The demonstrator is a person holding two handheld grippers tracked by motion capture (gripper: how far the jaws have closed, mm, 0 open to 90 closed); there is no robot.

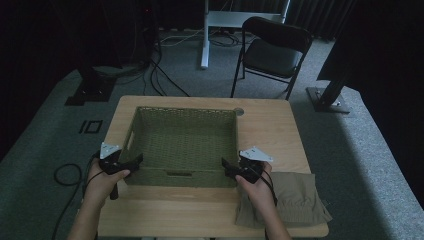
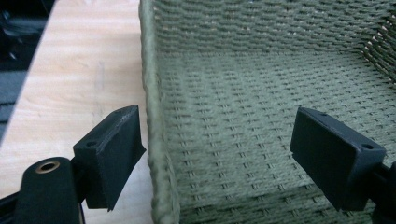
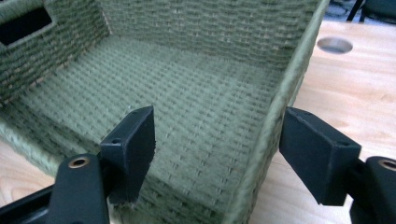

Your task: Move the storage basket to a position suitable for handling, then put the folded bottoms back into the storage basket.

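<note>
Green woven basket (image 1: 182,145) is sitting mid-surface (image 1: 270,125), empty, long axis running left-right across the person's view. Both grippers are working its near corners, one per side, so neither hand is the nearer one.

Left gripper (image 1: 131,161) is coming at the near-left corner. In the left gripper view (image 2: 217,158) it's straddling the left wall's rim (image 2: 156,154): one jaw outside over the wood, the other inside over the basket floor. Jaws spread wide, grasping nothing; the outer jaw is lying just beside the weave, contact I can't tell.

Right gripper (image 1: 228,166) is mirroring that at the near-right corner. In the right gripper view (image 3: 215,154) the right wall's rim (image 3: 275,121) is passing between the jaws, one inside, one outside. Also wide apart, nothing clamped yet.

Folded khaki cloth (image 1: 295,200) is lying on the surface near the right hand (image 1: 257,187), just off the basket's near-right corner, untouched.

My read: with a wall between each pair of jaws, both are lining up to pinch the side walls for a two-handed lift or shift.
</note>
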